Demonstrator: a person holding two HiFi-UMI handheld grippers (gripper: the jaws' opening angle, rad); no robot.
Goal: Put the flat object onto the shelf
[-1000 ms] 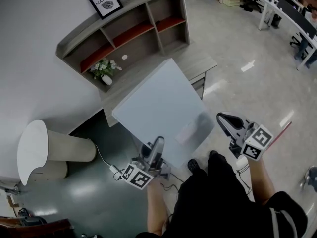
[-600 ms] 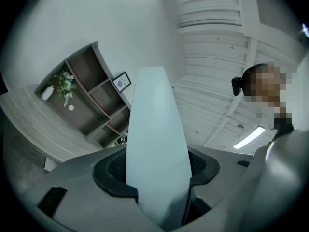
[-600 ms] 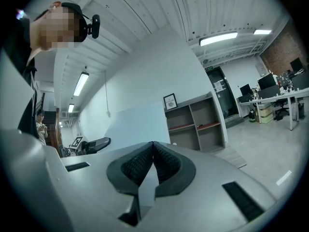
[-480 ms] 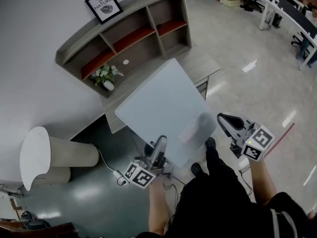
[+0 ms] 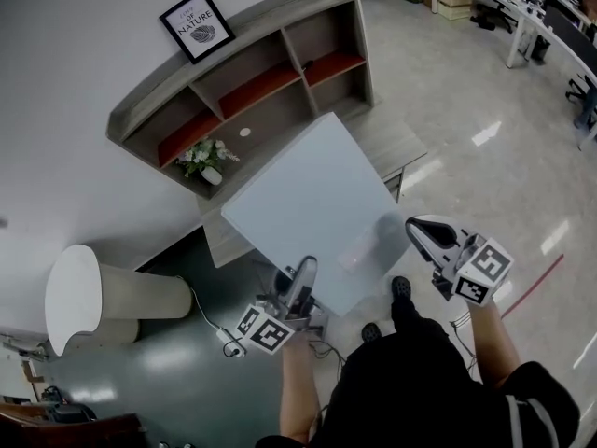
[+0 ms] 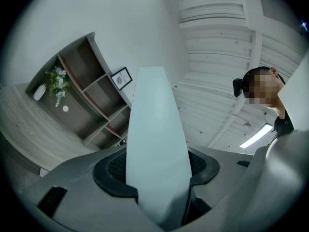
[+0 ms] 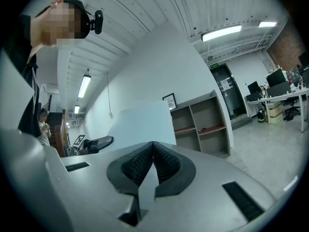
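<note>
Left gripper [image 5: 300, 271] & right gripper [image 5: 416, 229] each pinch the pale flat panel [image 5: 312, 199] by its near edge — shelf [image 5: 244, 87] just beyond.

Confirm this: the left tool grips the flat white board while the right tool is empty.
Not empty: the right gripper view shows the right tool shut on the flat white board; the left tool grips it too.

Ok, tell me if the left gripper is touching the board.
Touching. In the left gripper view, the board sits clamped between the left gripper's pads, with no gap on either side.
</note>
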